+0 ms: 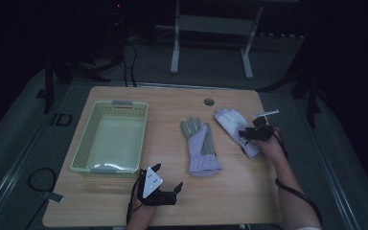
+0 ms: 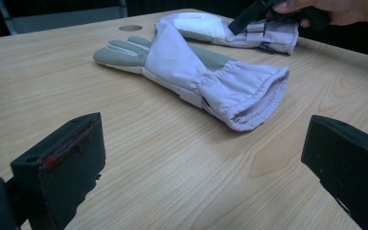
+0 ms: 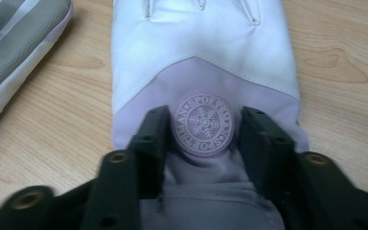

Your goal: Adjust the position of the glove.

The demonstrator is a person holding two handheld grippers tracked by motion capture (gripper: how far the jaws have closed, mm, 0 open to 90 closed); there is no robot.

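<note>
Two lilac and white gloves lie on the wooden table (image 1: 239, 187). The middle glove (image 1: 201, 146) (image 2: 196, 72) lies palm up with its cuff toward me; its grey palm shows at the edge of the right gripper view (image 3: 19, 43). The right-hand glove (image 1: 230, 122) (image 2: 206, 26) (image 3: 201, 43) lies back up. My right gripper (image 1: 244, 135) (image 3: 203, 120) (image 2: 249, 17) is down on it, jaws pinching the bunched fabric at either side of a round snowflake badge (image 3: 202, 123). My left gripper (image 1: 168, 176) (image 2: 201, 129) rests open near the front edge, pointing at the middle glove's cuff, nothing between its jaws.
A pale green slotted basket (image 1: 84, 143) stands on the left half of the table. A round cable hole (image 1: 209, 101) is near the back edge. Bare wood lies between the basket and the gloves. Beyond the table a white frame stands on the dark floor.
</note>
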